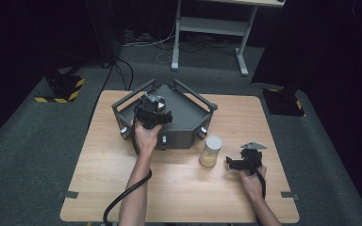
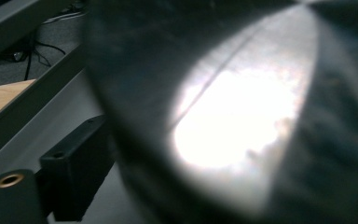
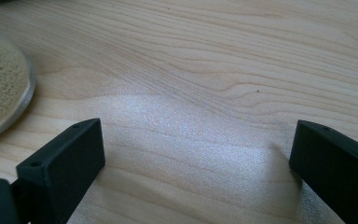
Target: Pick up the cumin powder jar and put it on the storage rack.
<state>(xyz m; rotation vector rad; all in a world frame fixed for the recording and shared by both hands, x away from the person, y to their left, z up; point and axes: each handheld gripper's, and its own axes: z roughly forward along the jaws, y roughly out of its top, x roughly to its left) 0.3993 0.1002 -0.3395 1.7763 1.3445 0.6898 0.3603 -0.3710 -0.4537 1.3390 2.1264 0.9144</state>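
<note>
A dark grey three-cornered machine (image 1: 185,117) with a rail frame stands at the back middle of the wooden table (image 1: 122,165). My left gripper (image 1: 152,112) hangs over its left part. In the left gripper view one black finger (image 2: 74,161) stands far out to the left; a big, blurred dark thing (image 2: 242,116) with a bright glare hides the other finger. A clear jar (image 1: 210,150) of beige grains with a white lid stands in front of the machine. My right gripper (image 1: 239,162) (image 3: 193,140) rests to the right of the jar (image 3: 0,79), open over bare wood.
The machine's grey rail (image 2: 32,93) runs past the left finger. A white desk frame (image 1: 212,28) stands on the carpet beyond the table. Yellow-and-black floor markers (image 1: 61,89) lie at the table's far corners. A cable (image 1: 122,197) trails from the left gripper.
</note>
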